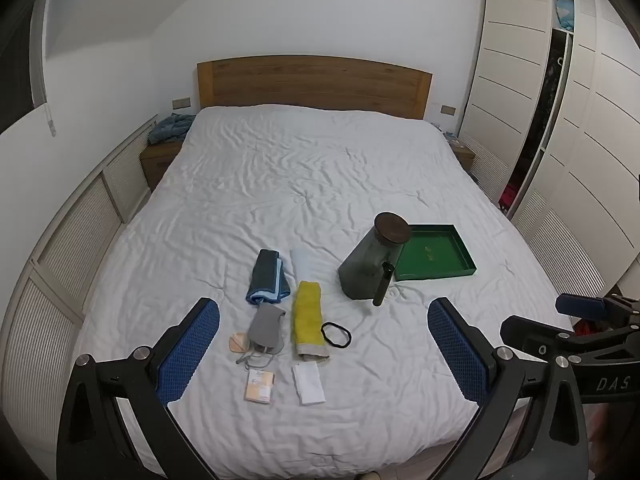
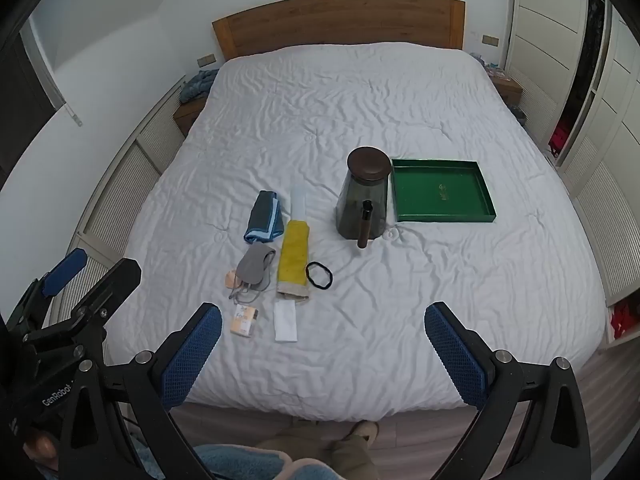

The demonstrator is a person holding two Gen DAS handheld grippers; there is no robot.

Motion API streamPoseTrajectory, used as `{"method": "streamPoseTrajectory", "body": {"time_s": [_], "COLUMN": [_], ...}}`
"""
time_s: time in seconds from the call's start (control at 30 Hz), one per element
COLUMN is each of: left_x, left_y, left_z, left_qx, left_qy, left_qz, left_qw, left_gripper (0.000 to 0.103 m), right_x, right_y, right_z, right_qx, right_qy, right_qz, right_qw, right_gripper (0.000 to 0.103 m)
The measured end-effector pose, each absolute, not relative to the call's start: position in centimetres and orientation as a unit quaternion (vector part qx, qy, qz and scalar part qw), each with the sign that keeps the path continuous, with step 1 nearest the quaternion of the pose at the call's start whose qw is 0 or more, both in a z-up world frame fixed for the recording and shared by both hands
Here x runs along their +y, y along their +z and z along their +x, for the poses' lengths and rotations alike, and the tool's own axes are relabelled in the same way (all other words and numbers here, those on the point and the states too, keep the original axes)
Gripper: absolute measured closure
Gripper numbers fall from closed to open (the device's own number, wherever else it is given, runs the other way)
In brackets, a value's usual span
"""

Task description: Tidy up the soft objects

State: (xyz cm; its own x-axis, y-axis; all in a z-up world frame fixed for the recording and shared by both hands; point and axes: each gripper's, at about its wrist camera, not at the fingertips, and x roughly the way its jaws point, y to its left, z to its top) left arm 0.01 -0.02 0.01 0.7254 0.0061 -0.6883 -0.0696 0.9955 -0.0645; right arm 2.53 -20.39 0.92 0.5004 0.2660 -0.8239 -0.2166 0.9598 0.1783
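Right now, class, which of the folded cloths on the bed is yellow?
The long yellow cloth in the middle, beside the black hair tie. The folded cloth to its left is blue-grey, and the small one nearest the foot is white.

Wrinkled cloth bed cover (image 2: 360,112), glossy green tray (image 2: 442,192), wooden headboard (image 2: 340,20).

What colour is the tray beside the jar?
Green: the tray is clearest in the right wrist view.

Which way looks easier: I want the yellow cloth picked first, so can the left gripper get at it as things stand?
Probably yes. The left gripper is open and empty, and the yellow cloth lies flat ahead with nothing on top; only the black hair tie lies close beside it.
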Motion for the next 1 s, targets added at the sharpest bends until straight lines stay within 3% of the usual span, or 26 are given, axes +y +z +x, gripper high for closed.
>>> {"method": "streamPoseTrajectory", "body": {"time_s": [1.0], "left_x": [0.1], "left_y": [-0.05], "left_z": [0.01], "left_qx": [0.371], "left_qy": [0.02], "left_qz": [-0.047], "left_qw": [0.927], "left_gripper": [0.001], "right_x": [-21.13], "right_y": [0.59], "right_z": [2.6], "right_qx": [0.48], "right_qy": [0.142], "right_qz": [0.027], "right_qw": [0.865], "right_gripper": [0.0]}}
